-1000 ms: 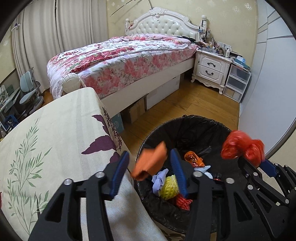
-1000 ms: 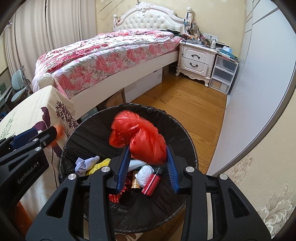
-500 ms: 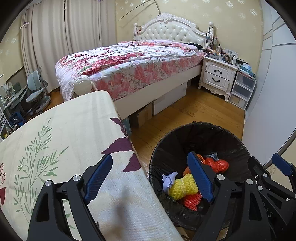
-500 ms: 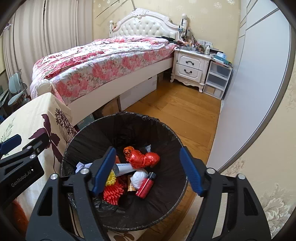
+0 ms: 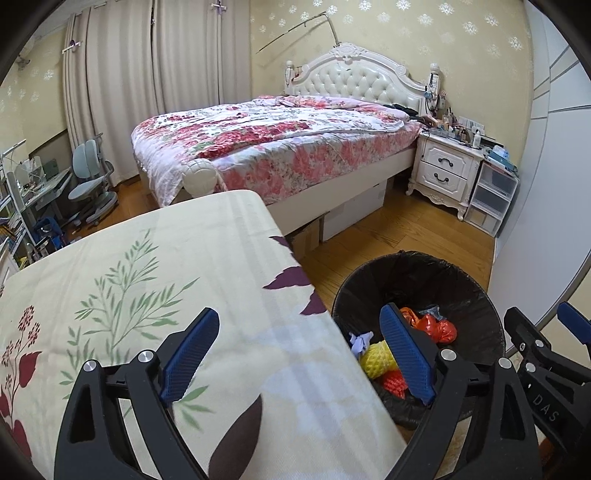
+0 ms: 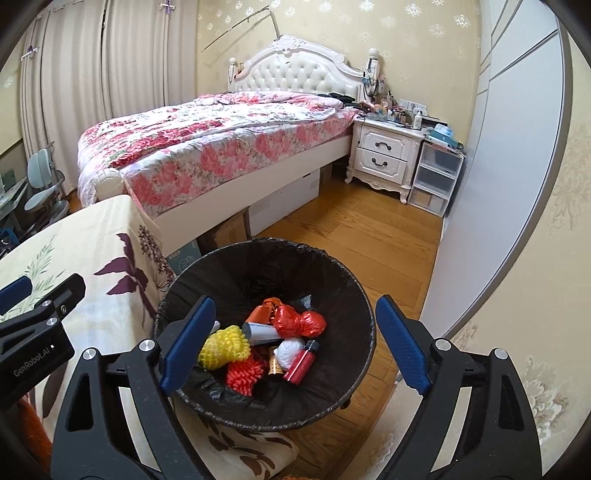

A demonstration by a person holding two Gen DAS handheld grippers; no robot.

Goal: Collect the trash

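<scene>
Black bin liner (image 6: 332,295) in the bin. Inside: red crumpled bag (image 6: 301,322), yellow foam net (image 6: 223,345), red foam net (image 6: 245,374), red bottle with black cap (image 6: 301,363), white wad (image 6: 290,349), orange piece (image 6: 260,314). Tablecloth (image 5: 166,277) cream, green leaf sprigs, dark purple leaves at its right edge, small red flowers at left edge. Bedspread (image 5: 280,140) white with pink-red floral print. Headboard (image 5: 354,79) white, tufted. Nightstand (image 5: 445,170) white, dark handles. Floor (image 6: 362,236) honey-brown wood. Wallpaper (image 5: 406,33) pale yellow, white flower motifs. Curtains (image 5: 147,92) beige. Gripper pads (image 6: 188,343) blue on black frames.
</scene>
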